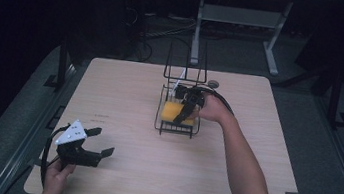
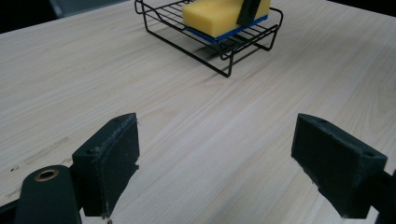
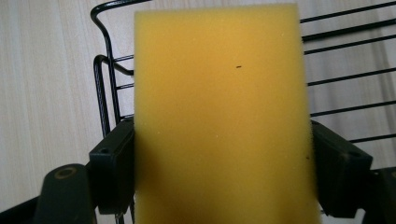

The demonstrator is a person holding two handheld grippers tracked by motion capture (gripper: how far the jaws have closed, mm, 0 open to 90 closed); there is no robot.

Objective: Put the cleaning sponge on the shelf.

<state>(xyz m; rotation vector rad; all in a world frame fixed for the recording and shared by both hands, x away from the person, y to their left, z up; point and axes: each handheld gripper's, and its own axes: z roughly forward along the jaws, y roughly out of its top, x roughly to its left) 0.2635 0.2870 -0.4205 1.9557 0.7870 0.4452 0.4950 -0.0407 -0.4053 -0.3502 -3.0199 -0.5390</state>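
Surface: we see a pale wood-grain surface (image 1: 233, 150) with a black wire rack (image 1: 177, 123) near its middle, towards the far side.
Sponge: we find the yellow sponge (image 1: 172, 111) lying in the rack's low tray; the left gripper view shows a blue layer under the yellow (image 2: 219, 16).
Right claw: our right claw (image 1: 184, 112) reaches into the rack from the right, one jaw at each side of the sponge (image 3: 219, 121), pressed against its edges and holding it.
Left claw: our left claw (image 1: 101, 142) sits low over the near left corner of the surface, well apart from the rack; its jaws stand wide apart with nothing but bare wood between them.
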